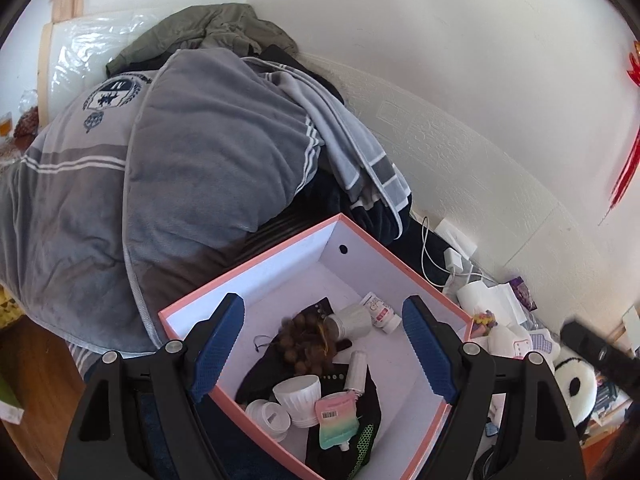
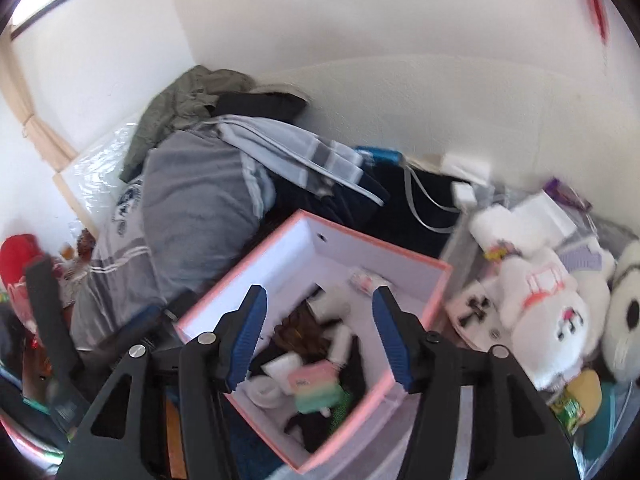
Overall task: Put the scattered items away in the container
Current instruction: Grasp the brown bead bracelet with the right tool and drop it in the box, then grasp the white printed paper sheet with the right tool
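Ribbed blue gripper [image 1: 324, 350] pads — square pink box [image 1: 248, 268]

A pink rim and white inside were seen on the box [image 1: 256, 268]; a pouch [image 1: 337, 416] in it was shaded pink to mint green. Blue ridged pads [image 1: 218, 350] were carried on black gripper frames. The blanket [image 1: 192, 152] was grey with white stripes, and a navy crest was printed on it

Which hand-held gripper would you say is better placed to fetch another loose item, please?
Probably the right hand-held gripper: it is open, and the white plush toy lies just right of the pink box. The left hand-held gripper hangs over the box.
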### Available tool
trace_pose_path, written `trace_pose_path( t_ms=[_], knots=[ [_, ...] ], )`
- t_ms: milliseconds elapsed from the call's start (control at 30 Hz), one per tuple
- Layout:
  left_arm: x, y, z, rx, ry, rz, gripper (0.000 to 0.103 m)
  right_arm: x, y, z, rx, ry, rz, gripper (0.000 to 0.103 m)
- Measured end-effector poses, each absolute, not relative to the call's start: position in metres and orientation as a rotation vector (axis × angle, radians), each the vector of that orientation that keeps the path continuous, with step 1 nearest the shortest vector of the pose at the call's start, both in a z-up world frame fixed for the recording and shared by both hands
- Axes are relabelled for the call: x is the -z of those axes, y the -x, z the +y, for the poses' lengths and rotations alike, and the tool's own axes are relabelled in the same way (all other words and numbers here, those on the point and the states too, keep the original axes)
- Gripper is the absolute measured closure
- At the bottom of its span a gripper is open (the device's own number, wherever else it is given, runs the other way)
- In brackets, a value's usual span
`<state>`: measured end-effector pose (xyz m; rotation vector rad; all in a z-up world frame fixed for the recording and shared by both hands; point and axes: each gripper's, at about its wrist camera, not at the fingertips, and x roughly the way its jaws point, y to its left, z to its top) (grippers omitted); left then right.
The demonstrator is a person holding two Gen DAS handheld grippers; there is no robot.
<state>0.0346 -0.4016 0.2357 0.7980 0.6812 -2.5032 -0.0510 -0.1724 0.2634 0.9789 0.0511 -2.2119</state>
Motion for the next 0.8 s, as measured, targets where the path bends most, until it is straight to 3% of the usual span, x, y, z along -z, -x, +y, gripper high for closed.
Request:
trace_pose_path(
  t_ms=[267, 400, 533, 700, 800],
  knots=[
    [-0.237, -0.015, -0.345, 2.582, -0.854, 0.535, 0.022, -0.223, 0.067, -0.027, 2.339, -1.120, -0.138, 0.048],
    [-0.228, 0.007, -0.280, 2.697, -0.986, 0.426, 0.022, -0.193, 0.067, 0.061, 2.401, -1.191, -0.236, 0.038],
    [-0.193, 0.034, -0.191, 2.835, -1.290, 0.348, 0.022, -0.157, 0.061, 0.136, 2.427, -1.234, -0.287, 0.018],
    [-0.123, 0.054, -0.101, 2.787, -1.787, 0.454, 0.022, -0.105, 0.049, 0.188, 2.369, -1.257, -0.185, 0.013],
    [-0.086, 0.057, -0.062, 2.691, -1.987, 0.478, 0.022, -0.088, 0.067, 0.211, 2.383, -1.440, -0.201, 0.013]
  ],
)
